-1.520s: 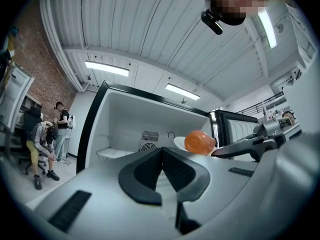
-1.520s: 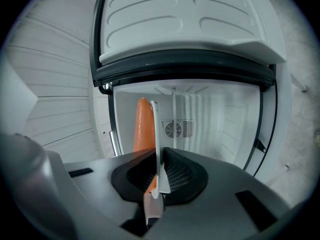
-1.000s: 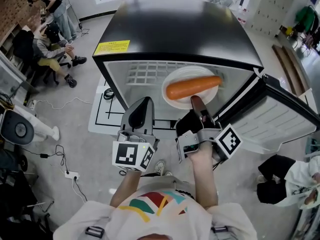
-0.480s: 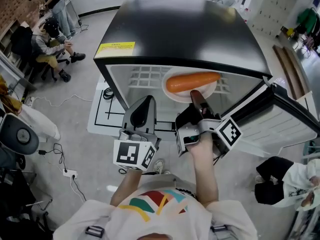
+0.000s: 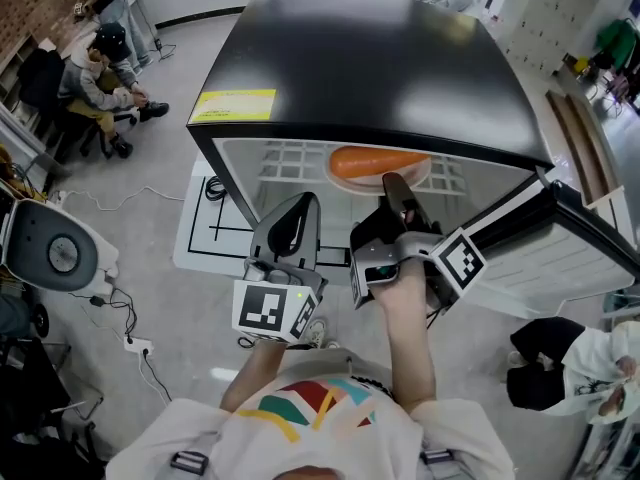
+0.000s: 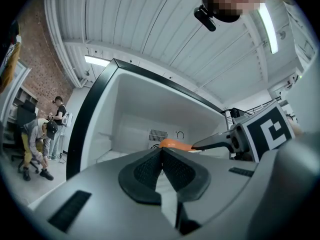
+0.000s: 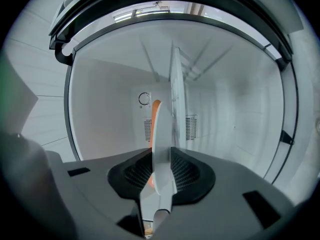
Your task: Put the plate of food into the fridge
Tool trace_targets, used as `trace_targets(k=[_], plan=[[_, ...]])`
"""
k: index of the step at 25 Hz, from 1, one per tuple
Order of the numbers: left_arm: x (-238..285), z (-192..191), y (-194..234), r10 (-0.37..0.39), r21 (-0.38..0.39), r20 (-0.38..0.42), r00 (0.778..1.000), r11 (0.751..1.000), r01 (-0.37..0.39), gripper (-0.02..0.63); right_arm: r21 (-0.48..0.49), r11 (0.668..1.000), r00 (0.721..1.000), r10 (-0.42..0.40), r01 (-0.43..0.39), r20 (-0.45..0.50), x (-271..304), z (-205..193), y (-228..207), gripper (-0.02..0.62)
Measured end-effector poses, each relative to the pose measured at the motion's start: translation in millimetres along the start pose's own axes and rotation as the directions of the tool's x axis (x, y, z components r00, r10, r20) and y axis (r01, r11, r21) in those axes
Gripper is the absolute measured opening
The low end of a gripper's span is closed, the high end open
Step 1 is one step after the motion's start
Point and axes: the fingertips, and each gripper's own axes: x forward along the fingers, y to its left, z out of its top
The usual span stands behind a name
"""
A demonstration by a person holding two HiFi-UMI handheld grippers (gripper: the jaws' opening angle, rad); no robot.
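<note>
- The round white plate (image 5: 352, 178) lies inside the black-topped fridge (image 5: 380, 58), on its white wire shelf (image 5: 288, 158), just under the front edge of the top.
- A long orange piece of food (image 5: 378, 161) lies across the plate, its upper part hidden by the fridge top in the head view.
- The right claw (image 5: 397, 184) reaches into the fridge opening with the near rim of the plate between its jaws. In the right gripper view the plate (image 7: 162, 134) stands edge-on between the dark pads, which are parting, with a slim gap on the left side where the orange food (image 7: 155, 106) shows through.
- The left claw (image 5: 303, 206) hovers just outside the fridge opening, beside the right one; its jaws are closed together with nothing between them.
- The white fridge door (image 5: 540, 258) stands open at the right.
- A yellow label (image 5: 232, 106) sits on the near left corner of the fridge top.
</note>
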Motion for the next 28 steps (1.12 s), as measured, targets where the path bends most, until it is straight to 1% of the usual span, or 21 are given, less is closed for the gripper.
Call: trace_targets(k=[3,5,9,10,15,16,17,19,21,25,28], plan=[[3.8,-1.9,-1.8,-0.012,-0.003,-0.003,1.000,1.000,0.012,0.006,-0.002,1.000,1.000,0.003,-0.003,-0.006,8.9,-1.9,1.6,0.075],[4.8,-3.5,-4.9,-0.022,-0.004,-0.004,1.000,1.000,0.022,0.006,-0.008,1.000,1.000,0.019,-0.019,-0.006,11.5,-3.1,5.4,0.080],[6.4,-2.2,-6.9,-0.033,-0.001,-0.003,0.999,0.999,0.033,0.006,-0.007,0.994,0.994,0.110,-0.110,-0.006,14.5,-5.5,23.6,0.115],[6.5,-1.9,-6.9,-0.034,-0.001,-0.002,0.999,0.999,0.034,0.006,-0.007,0.993,0.993,0.119,-0.119,-0.009,14.9,-5.8,25.5,0.128],[6.7,-2.7,-5.6,-0.032,-0.001,-0.003,0.999,0.999,0.032,0.006,-0.003,0.994,0.994,0.112,-0.112,-0.008,13.4,-5.4,21.8,0.132],[6.9,-2.8,-5.7,-0.033,0.001,-0.004,0.999,0.999,0.033,0.006,-0.007,0.992,0.992,0.127,-0.127,-0.009,13.5,-5.7,24.3,0.150],[7.1,-2.9,-6.0,-0.034,0.002,-0.005,0.999,0.999,0.034,0.006,-0.013,0.989,0.989,0.148,-0.148,-0.012,14.0,-6.6,27.8,0.186],[7.4,-2.5,-6.8,-0.036,0.003,-0.007,0.999,0.999,0.036,0.006,-0.030,0.981,0.982,0.189,-0.190,-0.026,15.0,-9.5,35.0,0.232],[6.7,-0.8,-8.1,-0.041,0.004,-0.005,0.999,0.999,0.041,0.006,-0.046,0.975,0.976,0.214,-0.216,-0.047,15.2,-13.6,39.8,0.277],[6.7,3.6,-12.4,-0.053,0.019,0.005,0.999,0.998,0.053,0.006,-0.041,0.971,0.967,0.230,-0.236,-0.111,13.4,-21.4,40.7,0.282],[7.3,4.9,-16.4,-0.063,0.031,0.006,0.998,0.998,0.062,0.006,-0.014,0.975,0.965,0.215,-0.220,-0.152,11.7,-26.4,34.0,0.283]])
